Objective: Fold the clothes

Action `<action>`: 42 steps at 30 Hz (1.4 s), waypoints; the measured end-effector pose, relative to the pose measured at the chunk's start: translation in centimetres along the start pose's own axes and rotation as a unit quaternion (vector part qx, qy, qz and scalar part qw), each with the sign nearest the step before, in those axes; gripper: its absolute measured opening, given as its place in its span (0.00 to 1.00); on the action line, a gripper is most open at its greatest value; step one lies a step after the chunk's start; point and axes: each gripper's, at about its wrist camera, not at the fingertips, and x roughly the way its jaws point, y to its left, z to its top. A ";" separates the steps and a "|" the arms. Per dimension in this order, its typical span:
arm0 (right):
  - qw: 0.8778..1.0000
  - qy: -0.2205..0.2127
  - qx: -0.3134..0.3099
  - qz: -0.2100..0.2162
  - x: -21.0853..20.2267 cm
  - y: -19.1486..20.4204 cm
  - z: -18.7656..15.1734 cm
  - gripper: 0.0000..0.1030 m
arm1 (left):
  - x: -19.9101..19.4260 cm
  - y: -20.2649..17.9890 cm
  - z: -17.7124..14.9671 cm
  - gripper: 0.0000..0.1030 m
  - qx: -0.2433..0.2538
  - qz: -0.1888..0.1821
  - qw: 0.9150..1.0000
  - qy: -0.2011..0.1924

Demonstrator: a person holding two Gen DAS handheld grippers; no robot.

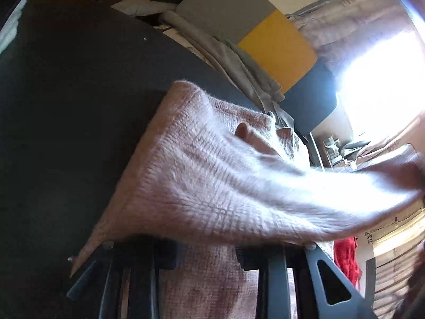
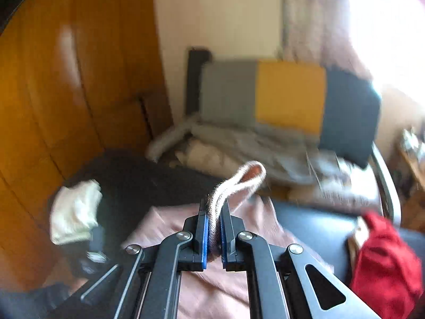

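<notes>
Right gripper [image 2: 213,228] jaws narrow, clamped on a bunched edge of the pink knit sweater [image 2: 209,279]; a loop of fabric sticks up past the fingertips. Sweater body drapes down over the dark table [image 2: 313,228]. Left gripper [image 1: 207,250] sits under the sweater [image 1: 212,175], fingers covered by cloth, can't tell whether it grips. Red garment [image 2: 385,260] at right, white cloth [image 2: 74,212] at left, striped cushion [image 2: 289,98] behind.
</notes>
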 end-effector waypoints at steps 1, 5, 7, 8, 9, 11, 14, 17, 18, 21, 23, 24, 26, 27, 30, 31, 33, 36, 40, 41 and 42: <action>1.000 0.018 0.014 -0.009 1.2 -1.3 -1.4 0.07 | -0.3 0.1 -0.1 0.29 0.004 0.002 1.000 -0.005; 0.991 0.080 0.100 -0.025 5.8 -6.9 -7.8 0.07 | -0.7 0.5 -0.7 0.29 0.025 -0.008 1.000 0.000; 0.985 0.098 0.138 -0.027 7.1 -8.9 -10.6 0.07 | -1.2 0.8 -1.0 0.29 0.030 -0.015 0.999 0.007; 0.982 0.105 0.155 -0.027 7.6 -9.7 -11.9 0.07 | -1.5 1.1 -1.0 0.29 0.032 -0.017 0.999 0.010; 0.978 0.112 0.172 -0.025 8.0 -10.6 -13.3 0.07 | -1.7 1.2 -1.2 0.29 0.035 -0.020 0.999 0.013; 0.970 0.124 0.208 -0.009 8.7 -11.8 -15.9 0.07 | -2.1 1.3 -1.4 0.29 0.041 -0.023 0.999 0.017; 0.958 0.124 0.256 0.028 9.0 -12.7 -18.1 0.11 | -2.2 1.1 -1.6 0.29 0.042 -0.025 0.999 0.020; 0.947 0.112 0.296 0.057 9.5 -13.7 -19.2 0.12 | -2.2 0.9 -1.6 0.29 0.039 -0.026 0.999 0.023; 0.945 0.109 0.304 0.061 9.7 -13.9 -19.2 0.15 | -2.1 0.7 -1.5 0.29 0.040 -0.024 0.999 0.023; 0.934 0.111 0.332 0.079 10.6 -14.5 -19.2 0.30 | -1.9 0.5 -1.5 0.29 0.042 -0.023 0.999 0.025; 0.921 0.114 0.357 0.103 10.9 -14.9 -19.3 0.44 | -1.9 0.7 -1.5 0.29 0.039 -0.028 0.999 0.025; 0.914 0.114 0.372 0.114 10.9 -15.1 -19.4 0.48 | -1.8 0.8 -1.5 0.29 0.037 -0.031 0.999 0.025; 0.898 0.101 0.407 0.132 10.4 -15.7 -19.5 0.59 | -1.8 0.8 -1.5 0.29 0.037 -0.033 0.998 0.024; 0.899 0.095 0.409 0.126 10.1 -15.9 -19.4 0.63 | -1.8 0.8 -1.5 0.29 0.038 -0.033 0.998 0.024; 0.914 0.103 0.380 0.097 10.3 -15.7 -18.7 0.63 | -1.8 0.6 -1.5 0.29 0.038 -0.032 0.998 0.023; 0.922 0.117 0.360 0.085 10.8 -15.2 -18.4 0.55 | -1.8 0.6 -1.5 0.29 0.037 -0.032 0.999 0.023; 0.942 0.142 0.301 0.043 11.2 -13.6 -17.7 0.32 | -1.8 0.6 -1.4 0.29 0.033 -0.033 0.999 0.021; 0.960 0.164 0.229 0.002 11.2 -11.6 -16.7 0.09 | -1.7 0.1 -1.2 0.29 0.036 -0.025 0.999 0.018; 0.977 0.128 0.170 -0.024 8.7 -9.8 -13.9 0.08 | -2.1 -0.6 -1.0 0.29 0.053 -0.014 0.998 -0.008; 0.981 0.114 0.157 -0.026 7.9 -9.3 -13.0 0.08 | -2.4 -0.8 -1.0 0.29 0.055 -0.017 0.998 -0.018; 0.984 0.100 0.144 -0.028 7.2 -8.8 -12.1 0.08 | -2.7 -0.9 -1.1 0.29 0.059 -0.017 0.998 -0.028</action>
